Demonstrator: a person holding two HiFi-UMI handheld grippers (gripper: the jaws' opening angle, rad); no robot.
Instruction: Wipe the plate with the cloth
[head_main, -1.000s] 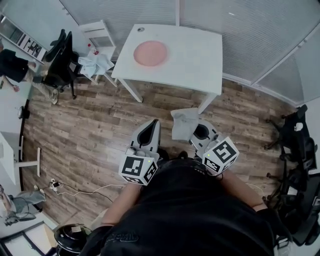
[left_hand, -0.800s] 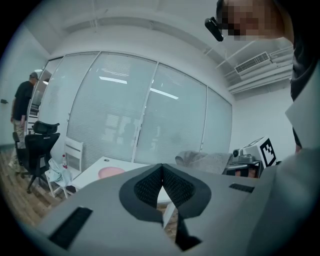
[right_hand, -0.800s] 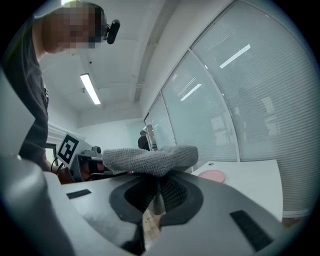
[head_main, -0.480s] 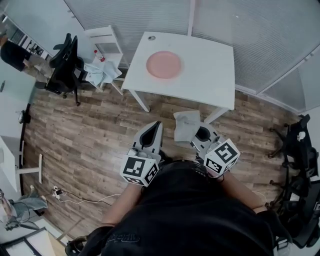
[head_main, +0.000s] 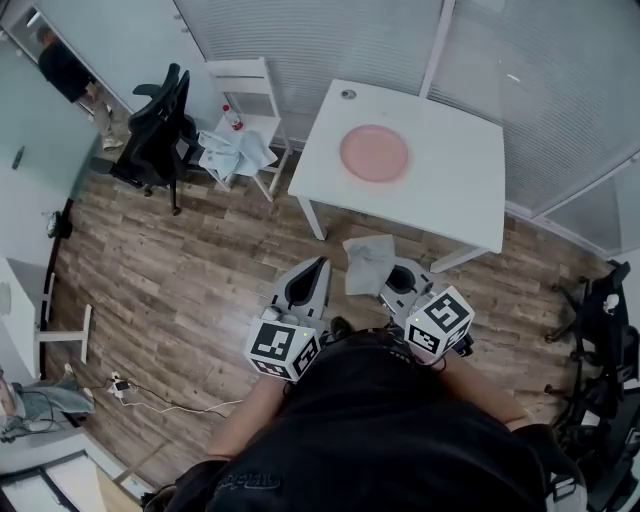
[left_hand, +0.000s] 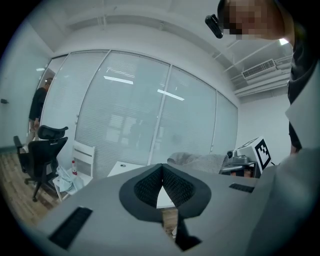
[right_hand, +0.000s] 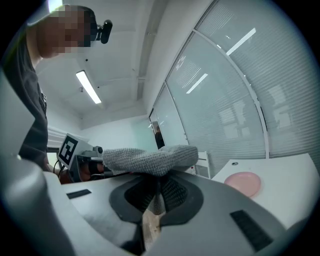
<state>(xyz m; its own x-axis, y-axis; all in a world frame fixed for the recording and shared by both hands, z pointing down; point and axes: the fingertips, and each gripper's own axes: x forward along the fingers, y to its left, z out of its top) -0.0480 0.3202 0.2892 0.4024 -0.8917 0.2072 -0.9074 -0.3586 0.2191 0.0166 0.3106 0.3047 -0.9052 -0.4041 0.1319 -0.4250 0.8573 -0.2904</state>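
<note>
1. Holding both claws low in front of me, short of the bench (head_main: 450, 190). Nothing of mine touches it.
2. The left claw (left_hand: 161, 172) has its jaws fully together, pads meeting, nothing between them. It is idle.
3. The right claw (right_hand: 157, 192) is clamped on the cloth (right_hand: 150, 160). The cloth is grey knit, pinched near its middle, with the rest bunched in a soft lump over the jaw tips. In the head view a flap drapes ahead of the claw.
4. The plate (head_main: 374, 153) is pink, round and shallow. It lies flat on the white bench, left of the middle and in from the edges. It looks bare, but it's too small to tell any dirt.
5. Key relation: the plate lies ahead of both claws and well apart from them, with floor (head_main: 200, 260) and the bench's near edge between. In the right gripper view it sits ahead and to the right of the cloth. It's round, so there is no long axis to line up on.
6. Both claws are about equally far from it. The right one has the cloth, so the right one leads. My read is that this is the approach and wiping is not begun.
7. Risk: a loose plate on a smooth top may slide under the wipe. The left claw could steady the rim, but it would have to open first.
</note>
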